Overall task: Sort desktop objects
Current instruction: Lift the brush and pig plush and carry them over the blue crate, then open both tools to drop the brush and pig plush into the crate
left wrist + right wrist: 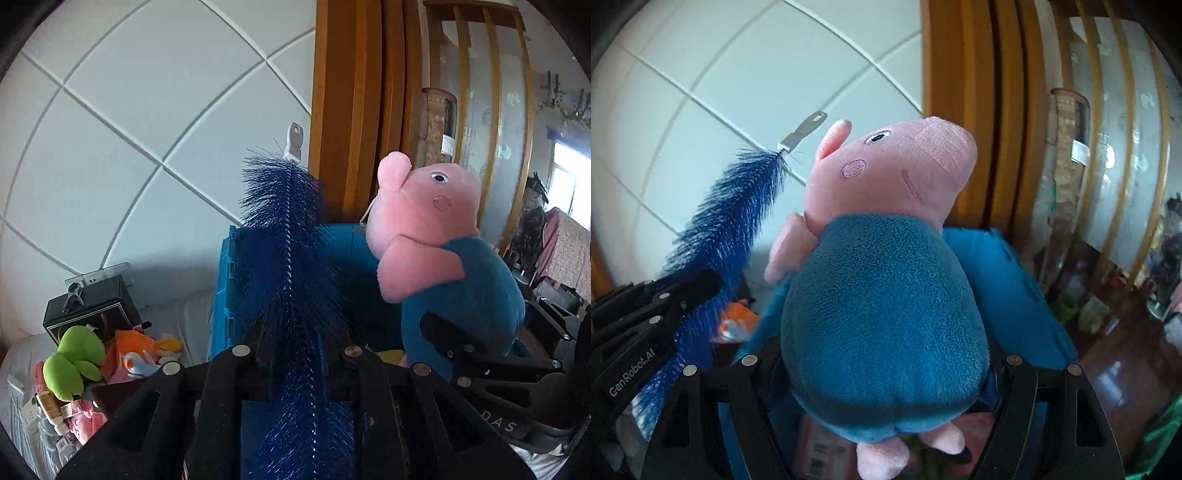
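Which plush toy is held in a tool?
The pink pig plush in blue, gripped by the right tool; the green plush and orange plush lie in the pile.

The pig toy (pixel 882 295) is soft, fuzzy cloth; the blue brush (pixel 291 258) is prickly bristles; the door frame (pixel 351 110) is shiny wood.

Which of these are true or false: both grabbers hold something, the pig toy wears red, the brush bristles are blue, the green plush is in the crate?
1. Both grabbers hold something. True: the left gripper clamps the blue brush, and the right gripper clamps the pig plush.
2. The pig wears red. False: its body is blue.
3. The brush bristles are blue. True.
4. The green plush is in the blue crate. False: it lies in a toy pile beside it.
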Demonstrator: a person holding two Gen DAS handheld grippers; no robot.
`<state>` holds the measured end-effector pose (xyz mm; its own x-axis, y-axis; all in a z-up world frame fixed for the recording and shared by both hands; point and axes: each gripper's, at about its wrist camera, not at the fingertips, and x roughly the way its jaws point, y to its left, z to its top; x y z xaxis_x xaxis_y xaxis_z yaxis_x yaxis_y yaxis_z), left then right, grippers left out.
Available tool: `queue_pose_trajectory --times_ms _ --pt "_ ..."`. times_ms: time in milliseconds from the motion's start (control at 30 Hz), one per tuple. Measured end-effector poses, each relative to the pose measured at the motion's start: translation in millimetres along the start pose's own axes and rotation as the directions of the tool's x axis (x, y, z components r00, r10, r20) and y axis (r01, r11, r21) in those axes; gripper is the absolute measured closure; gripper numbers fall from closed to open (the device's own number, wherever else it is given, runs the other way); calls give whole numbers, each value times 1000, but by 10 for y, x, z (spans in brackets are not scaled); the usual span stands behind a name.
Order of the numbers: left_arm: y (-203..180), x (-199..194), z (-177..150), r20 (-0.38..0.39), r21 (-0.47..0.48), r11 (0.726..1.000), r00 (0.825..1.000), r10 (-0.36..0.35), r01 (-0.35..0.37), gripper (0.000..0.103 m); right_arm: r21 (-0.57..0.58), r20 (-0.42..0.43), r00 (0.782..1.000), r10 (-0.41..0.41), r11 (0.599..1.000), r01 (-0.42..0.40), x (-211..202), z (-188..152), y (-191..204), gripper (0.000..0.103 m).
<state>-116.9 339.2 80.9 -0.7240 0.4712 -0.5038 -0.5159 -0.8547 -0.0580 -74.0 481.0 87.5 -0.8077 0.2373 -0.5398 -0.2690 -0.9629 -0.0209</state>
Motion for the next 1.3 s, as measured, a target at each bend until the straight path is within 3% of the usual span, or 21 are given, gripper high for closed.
queue_pose_trajectory --times_ms 200,333,400,500,567,633,700,767,1300 --pt "-366 521 25 -98 46 999 995 23 -19 86 15 -87 995 -42 999 44 365 -152 -542 25" --pt "-489 810 -18 -172 58 998 984 41 -31 74 -8 -135 989 -59 998 58 688 -220 -661 20" --pt "-469 974 -86 -242 66 994 965 99 -85 73 8 -145 989 -18 1000 19 818 -254 -727 16" --pt "-409 1096 -168 -318 31 996 943 92 -87 72 59 -215 975 50 998 -38 1026 -295 -783 7" --pt "-399 1107 -200 -332 35 994 936 113 -107 72 43 -244 969 21 999 -11 1064 -313 -763 0" --pt "-410 1122 -228 -343 41 993 931 122 -115 70 17 -269 963 -14 1000 20 1092 -373 -729 0" --pt "-409 1128 -252 -355 30 994 929 109 -105 51 8 -313 950 -19 1000 23 1154 -432 -704 0" --pt "-346 1129 -264 -361 26 994 926 112 -110 43 18 -345 939 12 1000 -6 1197 -464 -699 0" --pt "-252 1150 -313 -365 -18 994 926 94 -108 42 61 -385 922 29 998 -6 1293 -540 -758 0"
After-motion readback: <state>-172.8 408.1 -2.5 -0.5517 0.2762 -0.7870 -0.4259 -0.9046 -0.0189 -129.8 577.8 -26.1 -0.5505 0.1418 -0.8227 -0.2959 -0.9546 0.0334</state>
